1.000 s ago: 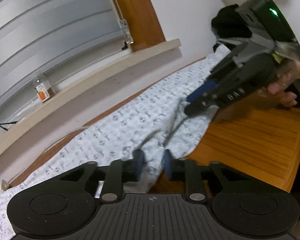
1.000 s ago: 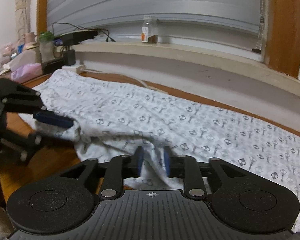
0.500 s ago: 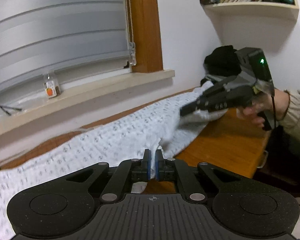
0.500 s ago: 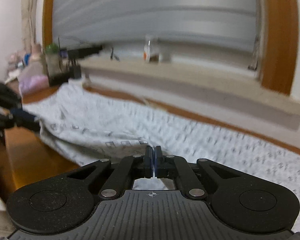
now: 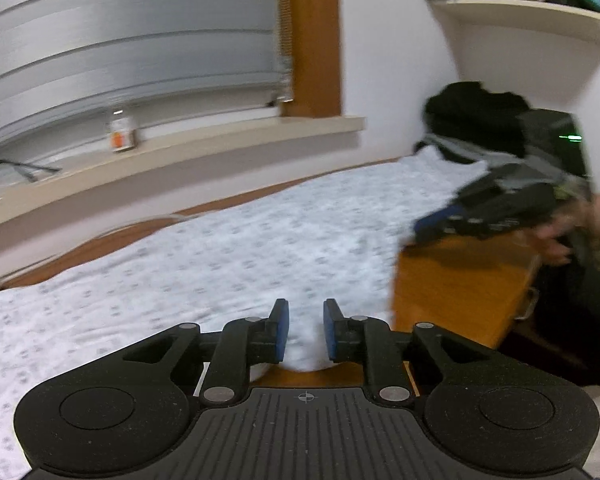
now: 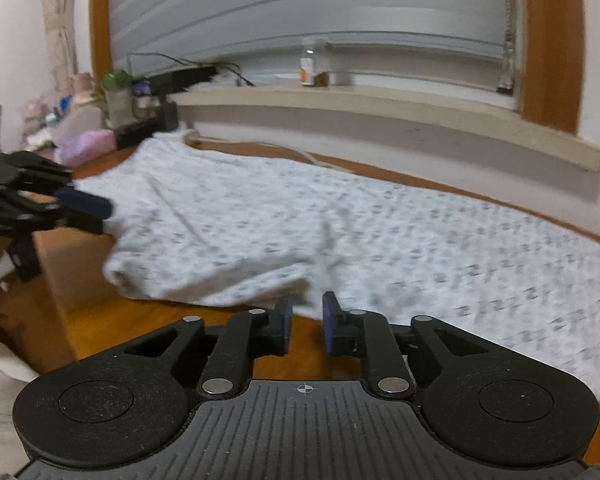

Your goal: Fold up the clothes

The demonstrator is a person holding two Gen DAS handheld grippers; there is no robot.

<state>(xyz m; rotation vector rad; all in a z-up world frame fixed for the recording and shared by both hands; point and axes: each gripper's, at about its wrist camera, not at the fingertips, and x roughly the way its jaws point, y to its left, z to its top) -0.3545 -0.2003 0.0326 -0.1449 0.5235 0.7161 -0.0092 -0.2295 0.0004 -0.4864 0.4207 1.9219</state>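
Note:
A white garment with a small grey print [image 5: 228, 248] lies spread along the wooden table under the window; it also shows in the right wrist view [image 6: 340, 232]. My left gripper [image 5: 306, 330] is open, its blue pads over the garment's near edge, nothing between them. My right gripper [image 6: 306, 322] is open and empty, just short of the garment's folded front edge. The right gripper shows in the left wrist view [image 5: 496, 208] at the garment's right end. The left gripper shows in the right wrist view [image 6: 40, 204] at the left end.
The wooden table [image 5: 452, 284] has its front edge near me. A window sill [image 6: 380, 108] carries a small jar [image 6: 312, 64]. Black clothes [image 5: 472, 116] lie at the far right. Bottles and clutter [image 6: 100, 120] stand at the far left. A bookshelf [image 5: 532, 4] hangs above.
Both grippers were shut on the garment's front edge half a second ago; now both are open, and the garment lies on the table. Both grippers have drawn back slightly.

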